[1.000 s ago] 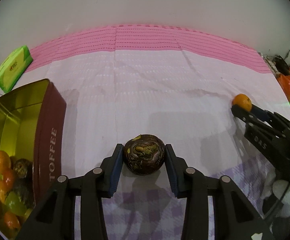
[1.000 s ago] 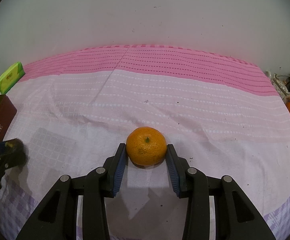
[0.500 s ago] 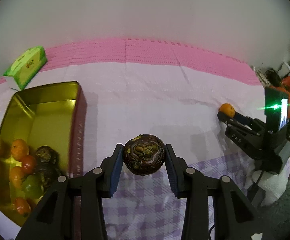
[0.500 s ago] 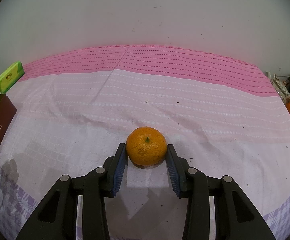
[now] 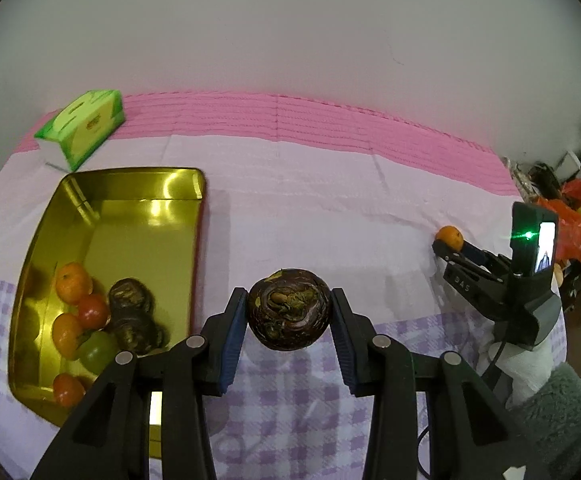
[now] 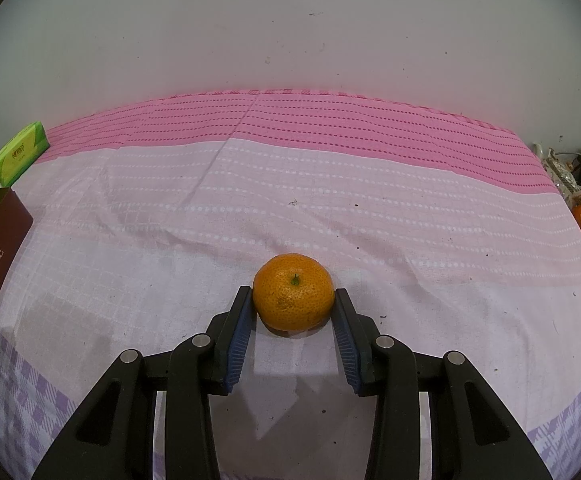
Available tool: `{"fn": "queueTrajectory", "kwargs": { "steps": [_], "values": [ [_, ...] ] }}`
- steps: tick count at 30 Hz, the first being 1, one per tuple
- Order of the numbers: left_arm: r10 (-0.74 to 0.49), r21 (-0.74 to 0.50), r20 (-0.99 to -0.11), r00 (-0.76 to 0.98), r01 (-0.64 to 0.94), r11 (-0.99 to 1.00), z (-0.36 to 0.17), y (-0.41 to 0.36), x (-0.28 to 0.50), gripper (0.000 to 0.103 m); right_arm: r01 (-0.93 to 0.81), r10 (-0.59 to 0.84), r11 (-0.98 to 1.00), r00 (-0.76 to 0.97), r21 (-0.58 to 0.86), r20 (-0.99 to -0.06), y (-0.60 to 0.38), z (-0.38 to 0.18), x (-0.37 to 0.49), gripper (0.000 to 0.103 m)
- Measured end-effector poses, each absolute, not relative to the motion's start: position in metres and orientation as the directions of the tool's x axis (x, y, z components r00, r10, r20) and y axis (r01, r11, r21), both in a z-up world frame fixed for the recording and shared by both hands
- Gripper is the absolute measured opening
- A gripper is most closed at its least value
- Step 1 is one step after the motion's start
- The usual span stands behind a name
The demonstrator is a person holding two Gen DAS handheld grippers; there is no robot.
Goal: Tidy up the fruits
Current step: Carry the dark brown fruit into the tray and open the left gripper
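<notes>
Since the earlier left-wrist frame the tin has slid from the left edge toward centre-left and its whole gold interior now shows; cloth beneath the fruit has gone from pale pink to purple check. Left gripper (image 5: 289, 318) looks lifted and carried toward the tin. Right-wrist view unchanged.

Left fingers (image 5: 232, 330) closed on a dark brown fruit (image 5: 288, 308), mottled yellow, held clear of the bedspread (image 5: 330, 216) at lower centre of frame. Skin looks wrinkled and leathery; probably a passion fruit, light, firm shell, not slippery. Grip across its widest part, pads on both flanks, seems sound.

Right gripper (image 6: 293, 322) closed on a mandarin (image 6: 293, 291), stem up, which appears to sit on the bedspread at frame centre; contact underneath is partly hidden. Soft peel, bruises if squeezed hard; hold at the equator as now.

Toffee tin (image 5: 70, 200), left of frame, holds several small oranges and dark fruits bunched at its near end. Green tissue pack (image 5: 84, 126) at upper left.

Both grippers tilt steeply downward. Right one shows at right edge of the left view, low over the cloth.
</notes>
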State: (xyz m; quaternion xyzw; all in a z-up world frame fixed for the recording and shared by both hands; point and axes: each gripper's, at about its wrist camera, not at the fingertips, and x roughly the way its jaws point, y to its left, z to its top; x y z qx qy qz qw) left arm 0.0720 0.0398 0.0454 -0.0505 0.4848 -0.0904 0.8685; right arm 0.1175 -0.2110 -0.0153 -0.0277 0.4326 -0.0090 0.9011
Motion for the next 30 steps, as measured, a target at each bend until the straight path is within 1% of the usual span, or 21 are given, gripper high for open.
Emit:
{"fn": "queueTrajectory", "kwargs": {
  "steps": [8,12,16,22,30],
  "values": [
    [-0.132,-0.130,-0.835,0.534,0.040,0.991,0.051,0.081,0.068,0.037,-0.008,-0.040,0.998,0.625,-0.058,-0.779,-0.212,-0.015,0.118,0.041],
    [-0.040,-0.056,-0.839,0.543,-0.013,0.998,0.050,0.109,0.069,0.037,-0.008,-0.040,0.998,0.626,-0.058,-0.779,-0.211,-0.015,0.117,0.041],
    [0.022,-0.020,-0.846,0.533,-0.073,0.997,0.042,0.138,0.069,0.037,-0.008,-0.040,0.998,0.625,-0.058,-0.779,-0.212,-0.015,0.118,0.041],
    [0.071,0.017,-0.858,0.508,-0.110,0.994,0.027,0.165,0.068,0.037,-0.008,-0.041,0.998,0.625,-0.059,-0.779,-0.211,-0.015,0.117,0.041],
    [0.076,0.009,-0.869,0.489,-0.138,0.990,0.018,0.180,0.070,0.037,-0.009,-0.045,0.998,0.626,-0.065,-0.779,-0.211,-0.015,0.117,0.041]
  ]
}}
